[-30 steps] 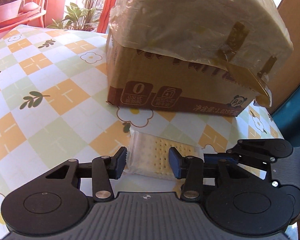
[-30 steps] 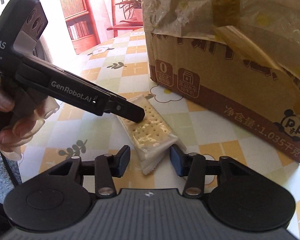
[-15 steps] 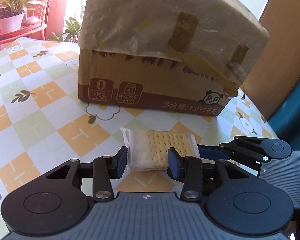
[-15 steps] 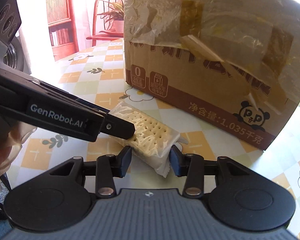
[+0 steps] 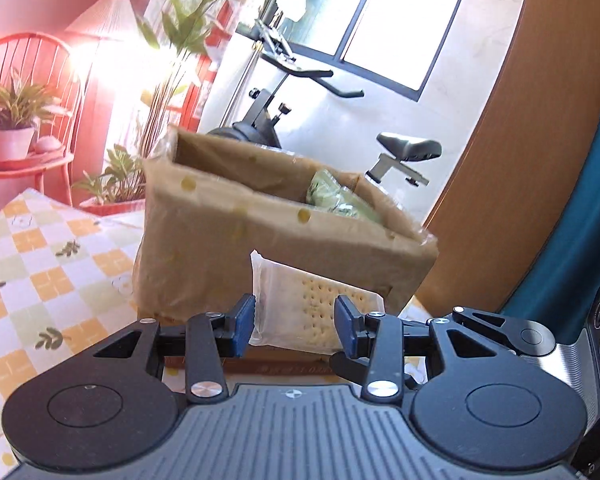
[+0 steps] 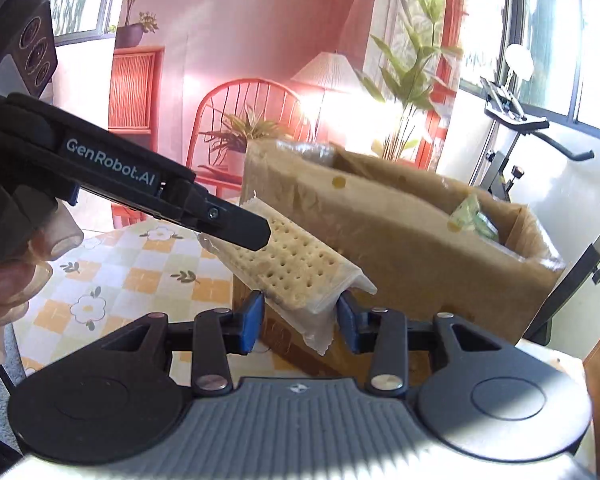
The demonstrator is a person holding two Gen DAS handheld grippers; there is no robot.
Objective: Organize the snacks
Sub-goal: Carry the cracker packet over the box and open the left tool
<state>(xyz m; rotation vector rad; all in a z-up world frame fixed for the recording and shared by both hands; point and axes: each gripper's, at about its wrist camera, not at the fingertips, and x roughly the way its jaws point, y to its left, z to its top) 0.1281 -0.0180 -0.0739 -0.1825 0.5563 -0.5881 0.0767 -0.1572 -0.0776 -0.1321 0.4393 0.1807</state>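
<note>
A clear-wrapped cracker pack (image 5: pixel 300 304) is held in the air by both grippers. My left gripper (image 5: pixel 295 323) is shut on one end of it; it also shows in the right wrist view (image 6: pixel 236 228), gripping the pack's far end. My right gripper (image 6: pixel 300 318) is shut on the other end of the cracker pack (image 6: pixel 292 268). The open cardboard box (image 5: pixel 260 236) stands just beyond, its rim about level with the pack. A green snack packet (image 5: pixel 340 200) lies inside the box, and also shows in the right wrist view (image 6: pixel 472 220).
The box (image 6: pixel 400 248) stands on a table with a checked flower-pattern cloth (image 5: pixel 40 280). An exercise bike (image 5: pixel 404 152) stands behind the box. A red chair with a potted plant (image 5: pixel 12 128) is at far left. A wooden panel (image 5: pixel 520 160) rises on the right.
Both grippers have lifted the cracker pack off the table, up to about the height of the box's open top. The inside of the box has come into view.
</note>
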